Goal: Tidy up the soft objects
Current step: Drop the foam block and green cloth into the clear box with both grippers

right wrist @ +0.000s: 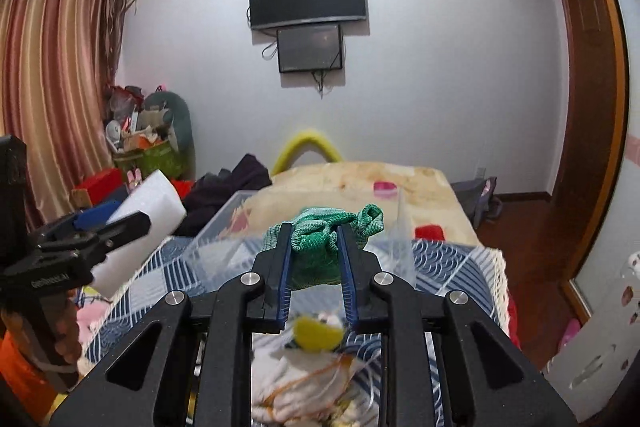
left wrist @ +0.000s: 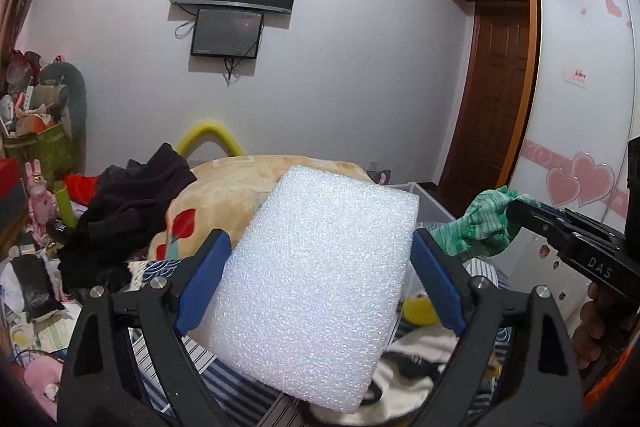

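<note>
My left gripper [left wrist: 320,243] is shut on a white foam block [left wrist: 320,287] and holds it up above the bed; it also shows at the left of the right wrist view [right wrist: 148,203]. My right gripper [right wrist: 314,231] is shut on a crumpled green cloth [right wrist: 320,243] and holds it over a clear plastic bin [right wrist: 224,227]. In the left wrist view the green cloth [left wrist: 484,223] hangs from the right gripper at the right. A yellow and white plush toy [right wrist: 316,337] lies below the right gripper.
The bed has a blue patterned cover [right wrist: 452,267] and a beige blanket [left wrist: 224,187]. A dark garment [left wrist: 132,211] is heaped at the left. Clutter and a green bag [right wrist: 156,155] stand by the curtain. A wardrobe [left wrist: 580,99] and door stand at the right.
</note>
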